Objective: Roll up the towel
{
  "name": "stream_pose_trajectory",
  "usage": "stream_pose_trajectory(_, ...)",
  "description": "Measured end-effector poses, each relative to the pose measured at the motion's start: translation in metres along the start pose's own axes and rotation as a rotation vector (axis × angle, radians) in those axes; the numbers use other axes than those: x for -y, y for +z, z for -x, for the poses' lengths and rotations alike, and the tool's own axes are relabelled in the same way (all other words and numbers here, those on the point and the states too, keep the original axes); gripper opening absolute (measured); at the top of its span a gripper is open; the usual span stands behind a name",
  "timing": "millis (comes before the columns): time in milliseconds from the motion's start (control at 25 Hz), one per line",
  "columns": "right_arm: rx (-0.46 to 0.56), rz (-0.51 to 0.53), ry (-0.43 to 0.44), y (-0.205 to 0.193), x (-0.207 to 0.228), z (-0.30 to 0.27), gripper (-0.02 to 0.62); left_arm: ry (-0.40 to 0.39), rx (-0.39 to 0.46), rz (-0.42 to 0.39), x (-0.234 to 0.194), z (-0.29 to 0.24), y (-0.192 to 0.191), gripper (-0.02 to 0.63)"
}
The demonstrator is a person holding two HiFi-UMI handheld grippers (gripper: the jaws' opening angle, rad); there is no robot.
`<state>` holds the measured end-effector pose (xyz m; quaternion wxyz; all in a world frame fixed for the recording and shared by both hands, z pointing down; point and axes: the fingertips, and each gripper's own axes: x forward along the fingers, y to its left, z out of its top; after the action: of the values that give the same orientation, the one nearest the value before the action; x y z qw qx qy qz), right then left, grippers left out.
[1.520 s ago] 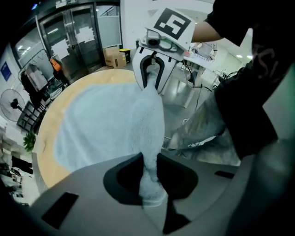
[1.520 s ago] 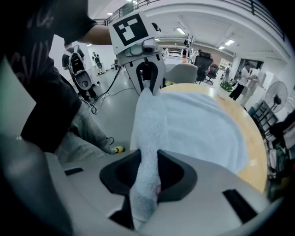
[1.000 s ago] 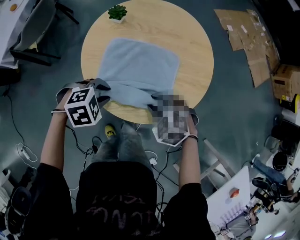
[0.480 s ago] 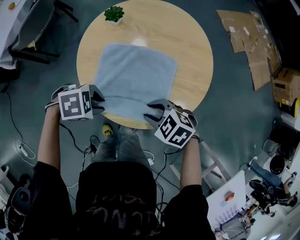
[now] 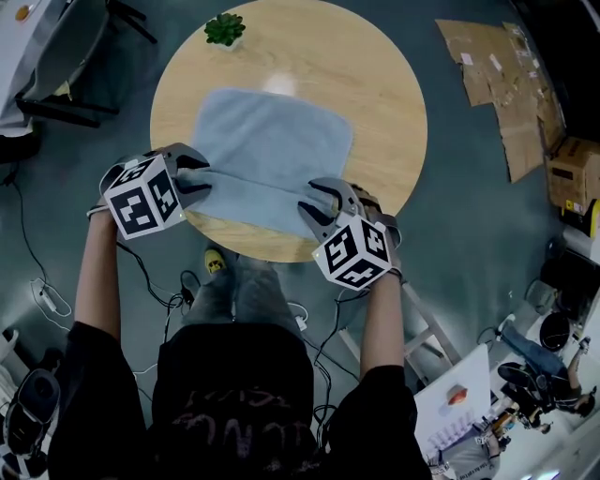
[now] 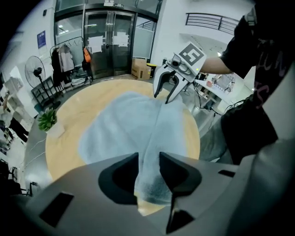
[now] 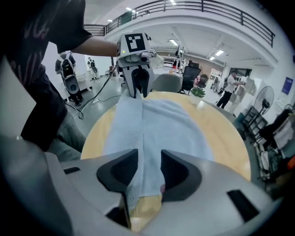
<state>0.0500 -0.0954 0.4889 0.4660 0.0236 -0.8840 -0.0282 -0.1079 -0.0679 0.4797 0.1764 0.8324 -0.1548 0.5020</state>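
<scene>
A light blue towel (image 5: 272, 141) lies spread on the round wooden table (image 5: 384, 103), its near edge turned over into a narrow fold. My left gripper (image 5: 201, 173) stands at the fold's left end and my right gripper (image 5: 315, 200) at its right end. In the left gripper view the fold (image 6: 150, 138) runs between the left gripper's (image 6: 148, 161) jaws, which are opening, towards the right gripper (image 6: 162, 97). In the right gripper view the towel (image 7: 156, 124) likewise passes between the right gripper's (image 7: 149, 159) opening jaws, with the left gripper (image 7: 138, 92) at the far end.
A small potted plant (image 5: 225, 28) stands at the table's far edge. A chair (image 5: 66, 56) is off to the far left, flattened cardboard (image 5: 497, 75) and a box (image 5: 572, 159) lie on the floor at right. Cables trail on the floor by the person's legs.
Both grippers drew back to the towel's near edge, then came forward again. The bunched edge now lies as a flat fold, and both pairs of jaws stand wider.
</scene>
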Motion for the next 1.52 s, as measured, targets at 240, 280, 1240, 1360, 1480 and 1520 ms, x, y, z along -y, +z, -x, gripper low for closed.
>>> stream_pose_trajectory(240, 0.091, -0.027, -0.050, 0.025, 0.007, 0.019, 0.130, 0.051, 0.032, 0.019, -0.007, -0.001, -0.002, 0.155)
stream_pose_trajectory(280, 0.111, -0.015, -0.053, 0.034, 0.002, 0.027, 0.129, 0.057, 0.034, 0.020, -0.007, 0.000, -0.003, 0.155)
stream_pose_trajectory(1240, -0.049, 0.045, 0.035, 0.012, -0.063, -0.027, 0.088, 0.164, -0.183, -0.279, 0.033, -0.020, -0.020, 0.110)
stream_pose_trajectory(1360, -0.067, 0.012, 0.127, 0.010, -0.088, -0.018, 0.083, 0.046, -0.179, -0.264, 0.060, -0.014, -0.024, 0.091)
stream_pose_trajectory(1480, -0.074, -0.030, 0.232, 0.008, -0.123, -0.011, 0.083, -0.073, -0.181, -0.235, 0.093, -0.013, -0.035, 0.091)
stream_pose_trajectory(1520, -0.067, -0.041, 0.233, 0.007, -0.127, -0.011, 0.086, -0.083, -0.171, -0.222, 0.097, -0.013, -0.037, 0.093)
